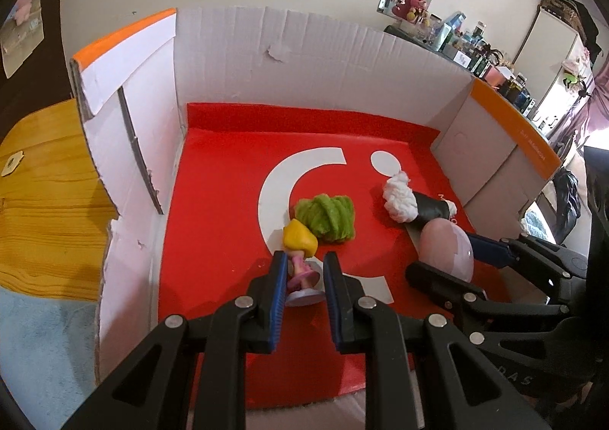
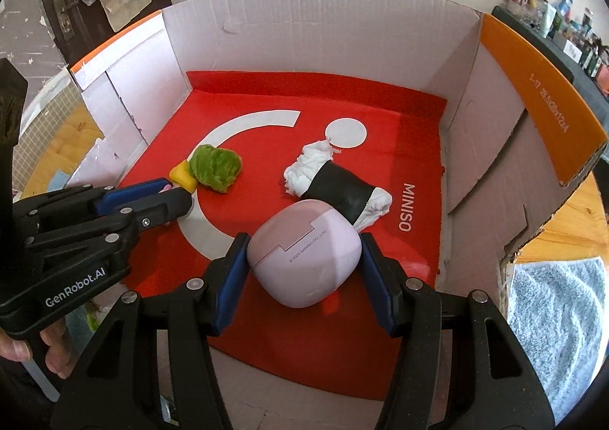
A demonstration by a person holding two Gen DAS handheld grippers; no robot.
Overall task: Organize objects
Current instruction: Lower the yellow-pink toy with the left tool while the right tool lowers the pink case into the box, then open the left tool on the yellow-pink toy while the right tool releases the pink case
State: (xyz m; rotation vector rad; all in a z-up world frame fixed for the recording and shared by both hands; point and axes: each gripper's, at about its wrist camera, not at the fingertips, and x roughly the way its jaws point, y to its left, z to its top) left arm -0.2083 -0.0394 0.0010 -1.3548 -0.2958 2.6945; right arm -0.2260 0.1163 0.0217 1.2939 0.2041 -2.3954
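Note:
A cardboard box [image 1: 304,57] [image 2: 304,30] with a red MINISO liner [image 1: 228,201] [image 2: 380,106] holds the objects. My left gripper [image 1: 304,270] [image 2: 175,194] is shut on a small figurine [image 1: 298,243] [image 2: 182,173] with yellow hair, a pink body and a pale round base, low over the liner. A green fuzzy lump [image 1: 325,217] [image 2: 215,167] lies just beyond it, touching the hair. My right gripper [image 2: 304,243] [image 1: 445,258] is shut on a pink egg-shaped case [image 2: 304,255] [image 1: 449,243]. Behind the case lies a white cloth bundle wrapped in a black band [image 2: 338,186] [image 1: 411,203].
The box walls rise on the far, left and right sides, with orange flaps [image 2: 533,99] [image 1: 121,34]. A wooden tabletop [image 1: 45,182] lies outside at left. A light blue fuzzy cloth [image 2: 552,316] sits at right. A person's hand [image 2: 23,346] holds the left gripper.

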